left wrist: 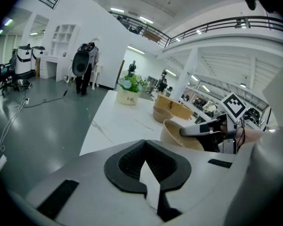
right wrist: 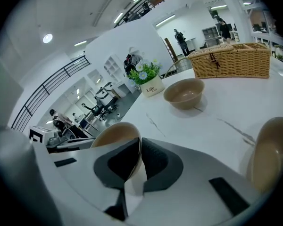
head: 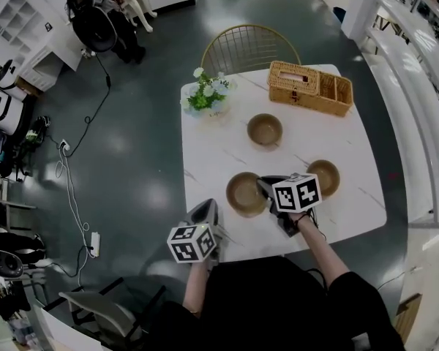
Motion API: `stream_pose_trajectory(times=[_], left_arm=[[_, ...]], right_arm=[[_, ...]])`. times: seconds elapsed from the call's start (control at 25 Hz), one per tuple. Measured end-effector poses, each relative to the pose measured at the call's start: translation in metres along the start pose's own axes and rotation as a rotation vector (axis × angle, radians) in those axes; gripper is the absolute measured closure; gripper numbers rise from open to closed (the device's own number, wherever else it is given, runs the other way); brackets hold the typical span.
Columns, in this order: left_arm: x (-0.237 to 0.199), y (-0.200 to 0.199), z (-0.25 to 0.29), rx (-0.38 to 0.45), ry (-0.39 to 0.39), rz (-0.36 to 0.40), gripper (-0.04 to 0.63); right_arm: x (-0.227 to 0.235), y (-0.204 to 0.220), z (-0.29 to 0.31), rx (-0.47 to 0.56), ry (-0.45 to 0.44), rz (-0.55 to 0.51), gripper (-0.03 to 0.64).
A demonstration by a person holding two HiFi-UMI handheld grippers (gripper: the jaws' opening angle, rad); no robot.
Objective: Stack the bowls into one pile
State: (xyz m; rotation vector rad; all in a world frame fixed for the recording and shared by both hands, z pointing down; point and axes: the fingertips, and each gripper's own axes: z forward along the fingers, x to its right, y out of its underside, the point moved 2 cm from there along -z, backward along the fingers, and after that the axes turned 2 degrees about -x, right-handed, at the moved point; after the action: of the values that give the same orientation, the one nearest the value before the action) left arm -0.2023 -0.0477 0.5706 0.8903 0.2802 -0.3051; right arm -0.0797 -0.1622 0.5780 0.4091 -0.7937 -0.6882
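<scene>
Three tan bowls stand on the white marble table (head: 212,156). The far bowl (head: 265,130) (right wrist: 184,93) sits mid-table and another bowl (head: 323,178) (right wrist: 269,152) lies near the right edge. My right gripper (head: 266,188) (right wrist: 132,173) is shut on the right rim of the near bowl (head: 245,193) (right wrist: 114,134), one pad inside and one outside. That bowl (left wrist: 179,133) also shows in the left gripper view, tilted a little. My left gripper (head: 207,208) (left wrist: 148,182) hovers at the table's near left corner, jaws together with nothing between them.
A wicker basket (head: 309,86) (right wrist: 231,60) stands at the table's far right, a flower pot (head: 207,97) (right wrist: 151,84) at the far left, and a gold wire chair (head: 249,48) behind. A person (head: 110,17) stands far off on the grey floor.
</scene>
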Motion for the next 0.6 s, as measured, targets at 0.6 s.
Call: stream_pose_trajectory(times=[0.6], left_arm=[[0.049,-0.025,0.023,0.002,0.111,0.099,0.581]], right_arm=[[0.041,-0.02,-0.074,0.148,0.115,0.062,0.591]])
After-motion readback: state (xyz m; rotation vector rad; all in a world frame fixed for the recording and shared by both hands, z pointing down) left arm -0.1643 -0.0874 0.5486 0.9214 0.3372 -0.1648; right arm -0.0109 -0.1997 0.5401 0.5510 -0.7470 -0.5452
